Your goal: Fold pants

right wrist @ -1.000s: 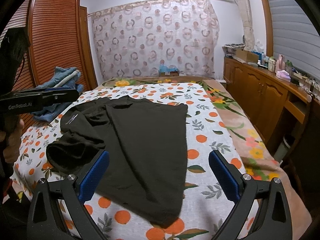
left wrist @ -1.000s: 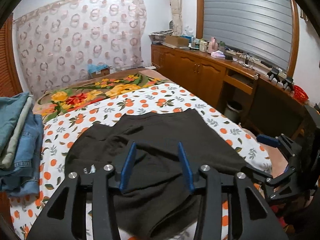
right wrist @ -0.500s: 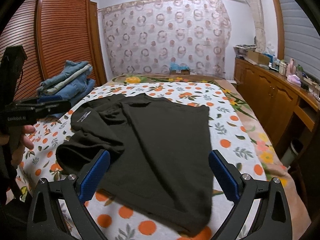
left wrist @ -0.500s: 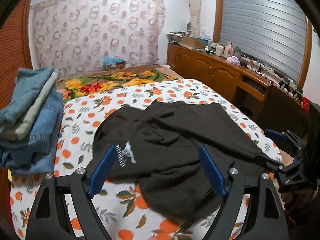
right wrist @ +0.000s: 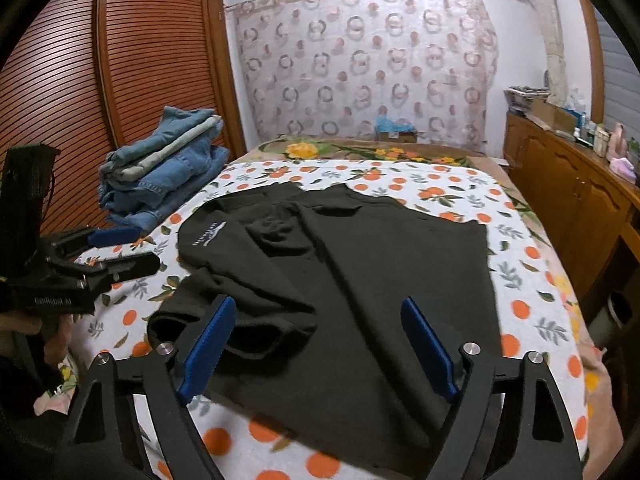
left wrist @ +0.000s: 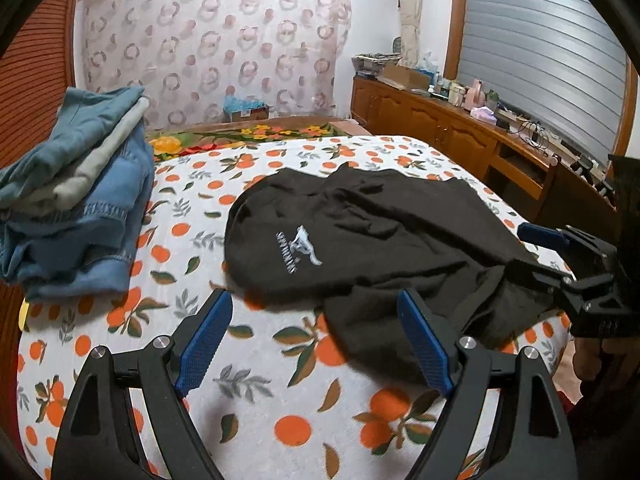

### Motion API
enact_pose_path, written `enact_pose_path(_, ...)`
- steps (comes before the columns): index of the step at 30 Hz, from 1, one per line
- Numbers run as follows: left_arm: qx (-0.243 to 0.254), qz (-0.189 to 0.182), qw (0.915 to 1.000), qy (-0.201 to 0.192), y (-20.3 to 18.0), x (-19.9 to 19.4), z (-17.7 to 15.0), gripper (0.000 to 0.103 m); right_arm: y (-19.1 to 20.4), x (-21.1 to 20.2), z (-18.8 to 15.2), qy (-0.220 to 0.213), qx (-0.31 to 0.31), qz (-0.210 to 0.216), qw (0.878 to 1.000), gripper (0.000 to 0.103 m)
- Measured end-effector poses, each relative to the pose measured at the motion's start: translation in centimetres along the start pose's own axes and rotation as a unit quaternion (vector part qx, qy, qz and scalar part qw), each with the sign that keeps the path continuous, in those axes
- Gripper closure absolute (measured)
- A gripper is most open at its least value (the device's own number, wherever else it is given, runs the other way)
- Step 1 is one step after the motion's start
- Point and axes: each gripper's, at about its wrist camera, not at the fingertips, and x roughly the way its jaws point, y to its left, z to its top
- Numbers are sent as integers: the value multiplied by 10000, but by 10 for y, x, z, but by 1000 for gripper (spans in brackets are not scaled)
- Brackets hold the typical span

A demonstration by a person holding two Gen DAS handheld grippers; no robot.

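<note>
We held a two-finger gripper in each hand over a bed covered with a white sheet printed with oranges. The black pants lay spread across the middle of that sheet, rumpled, with a small white logo showing near one end and a bunched, doubled-over fold at the near left edge in the right wrist view.

The left gripper hovered above bare sheet just beside the near edge of the pants. Its jaws stood wide after having just opened, and nothing was between them. The right gripper hovered low over the near part of the pants. Its jaws had just closed a little yet were wide apart, with cloth beneath them but, as far as we could tell, not pinched.

A stack of folded jeans sat at the left side of the bed, well apart from the pants. A wooden counter crowded with small items ran along the right wall.

We judged that the work was between grips: the pants were laid out but not neatly folded. The next move likely called for each gripper to come down on a near edge or corner, close on a single layer, then lift and carry it across without dragging the rest.
</note>
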Motion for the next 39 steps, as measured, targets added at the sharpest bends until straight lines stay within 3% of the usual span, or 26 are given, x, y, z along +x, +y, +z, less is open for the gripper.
enact_pose_path(15,-217,64,9997,53,16,-1,-16,18,-12,14,-4,558,61,230,9982,45)
enact_pose_path(19,-126,55,9999,67,9,1,-17,18,-15,16,-2,721,139,289,9969,62)
enact_pose_path(22,-76,44,9999,97,3,3,-14,18,-17,16,-3,858,227,382,9953,69)
enact_pose_path(33,54,-17,9998,185,-13,8,-12,18,-16,14,-4,946,301,391,9943,71)
enact_pose_path(35,67,-29,9998,188,-16,8,-12,18,-14,15,-4,928,253,445,9944,90)
enact_pose_path(39,73,-87,9998,149,-18,7,-8,18,-10,5,0,686,49,403,9968,96)
